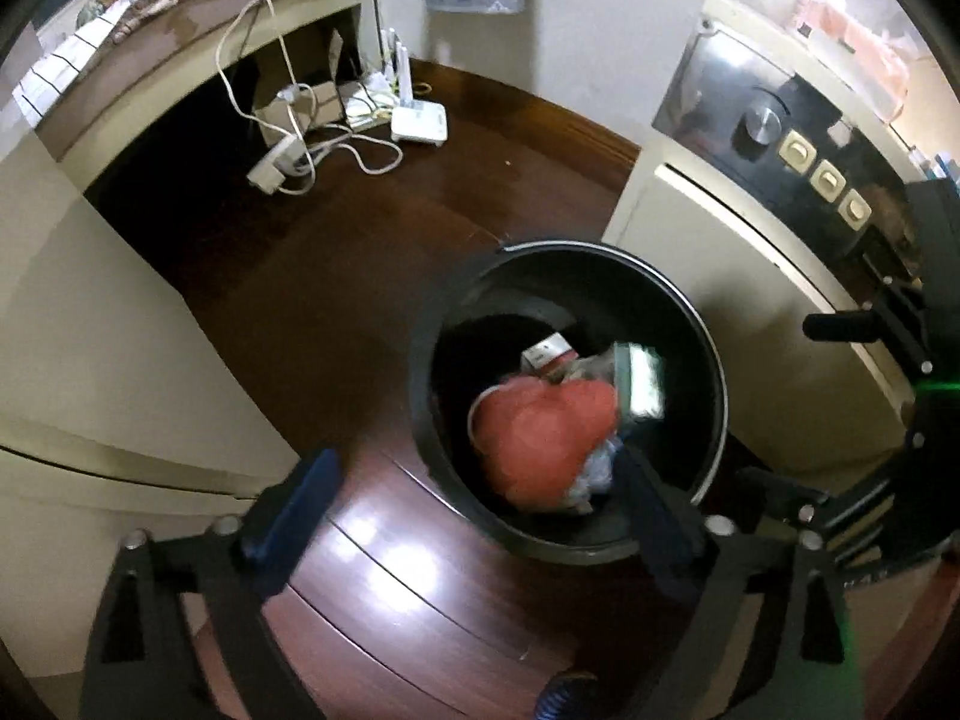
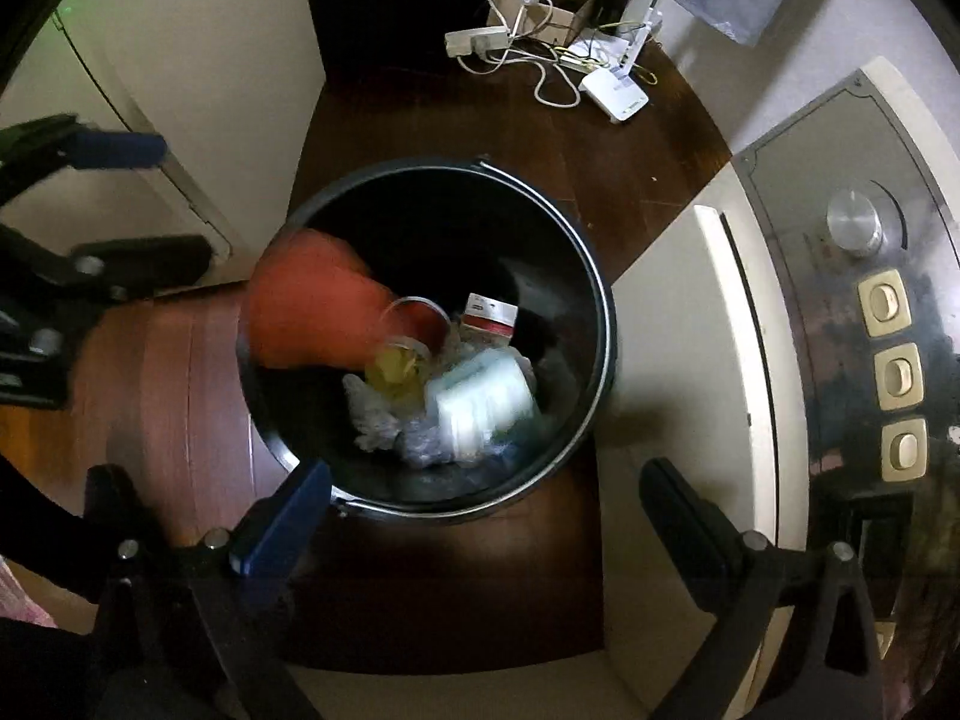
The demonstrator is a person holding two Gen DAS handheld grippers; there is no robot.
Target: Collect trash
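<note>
A black round trash bin (image 1: 717, 372) (image 2: 603, 324) stands on the dark wooden floor. Inside it lie a blurred orange-red bag (image 1: 540, 438) (image 2: 312, 312), a blurred pale box (image 1: 642, 384) (image 2: 480, 402), a red-and-white carton (image 1: 549, 357) (image 2: 492, 315), a clear cup (image 2: 396, 369) and crumpled plastic. My left gripper (image 1: 474, 516) hangs open over the bin's near rim, nothing between its fingers. My right gripper (image 2: 483, 522) is open above the bin's near edge, also holding nothing. Each gripper shows at the side of the other's view: the left gripper (image 2: 138, 198), the right gripper (image 1: 810, 408).
A cream cabinet (image 1: 750, 312) (image 2: 666, 324) with a black panel, knob and switches (image 2: 888, 372) stands right beside the bin. A power strip (image 1: 273, 165), cables, a white router (image 1: 420, 120) and a cardboard box lie on the floor beyond. A cream bed frame (image 1: 90, 312) is left.
</note>
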